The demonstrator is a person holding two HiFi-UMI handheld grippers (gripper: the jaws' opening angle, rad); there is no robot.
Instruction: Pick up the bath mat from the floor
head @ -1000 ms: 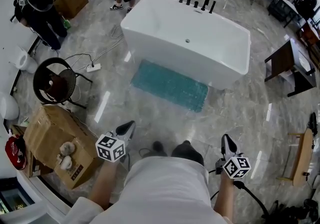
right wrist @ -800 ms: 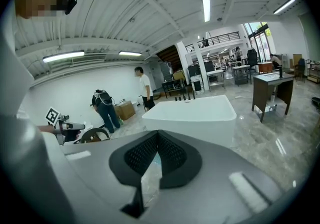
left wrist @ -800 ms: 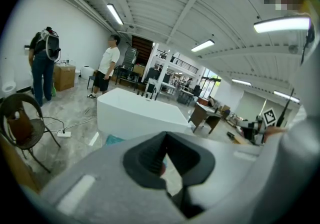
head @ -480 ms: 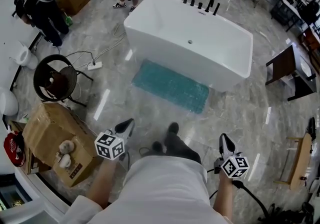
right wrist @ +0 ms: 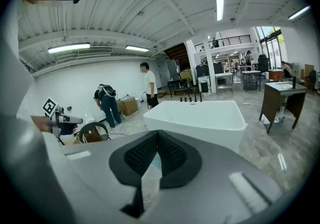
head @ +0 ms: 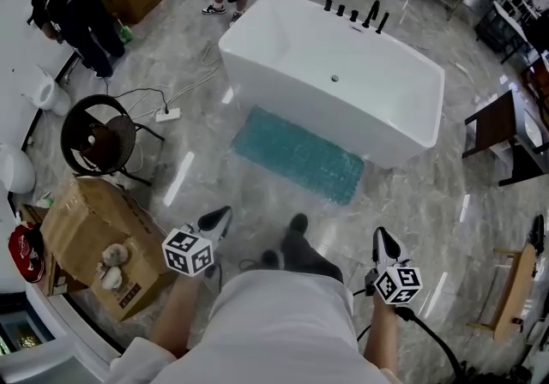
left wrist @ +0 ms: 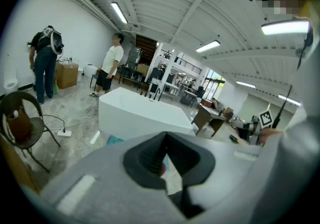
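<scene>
Glossy marble floor [head: 412, 194], nubby teal rect. mat [head: 298, 155]

The bath mat [head: 298, 155] is teal, with a pebbled, bubbly pattern. The floor [head: 403, 194] is glossy grey marbled tile with paler veins and white glare streaks. The bathtub [head: 334, 74] is plain white and its taps [head: 353, 14] are black. The left gripper [head: 216, 219] and right gripper [head: 383, 243] are light grey, each with a cube [head: 189, 252] of black-and-white square markers. Their jaws are lined with dark, finely ribbed pads [right wrist: 137, 155]. The cardboard box [head: 86, 232] is brown and the round chair [head: 96, 135] black. The red thing [head: 26, 255] at the left edge is perhaps a bag.
</scene>
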